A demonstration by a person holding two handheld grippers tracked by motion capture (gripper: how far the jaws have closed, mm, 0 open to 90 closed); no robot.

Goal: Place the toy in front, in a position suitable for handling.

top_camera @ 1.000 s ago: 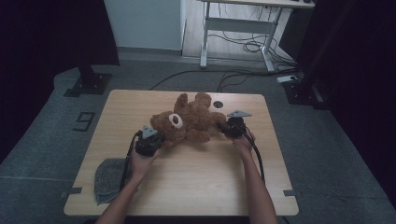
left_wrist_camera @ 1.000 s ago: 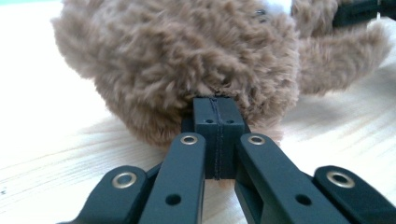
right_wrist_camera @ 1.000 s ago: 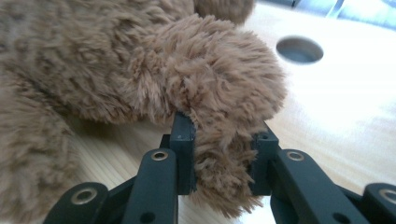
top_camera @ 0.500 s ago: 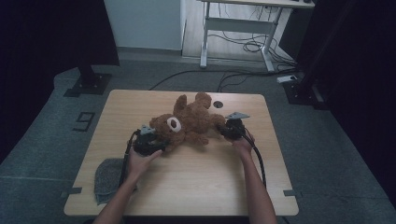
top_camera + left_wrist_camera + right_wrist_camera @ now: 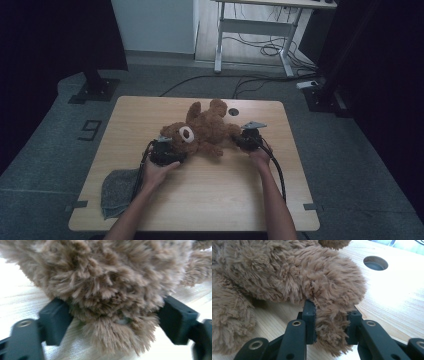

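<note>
Fluffy brown plush teddy bear lies mid-table, long axis running between the hands. Right gripper pinches a limb; left gripper wide open, straddling the head (not clamped yet).

**Black two-jaw tools on bare forearms**

The person's forearms are bare, with no sleeve in the high view. The left gripper is a chunky black body with a small grey plate on top; a black cable trails back from it along the forearm. The right gripper is likewise black, topped by a grey three-cornered plate, its black cable looping back beside the arm. Up close, each gripper has matte black linkage arms with round metal-ringed pivot holes, ending in blocky, flat-faced black pads.
</note>
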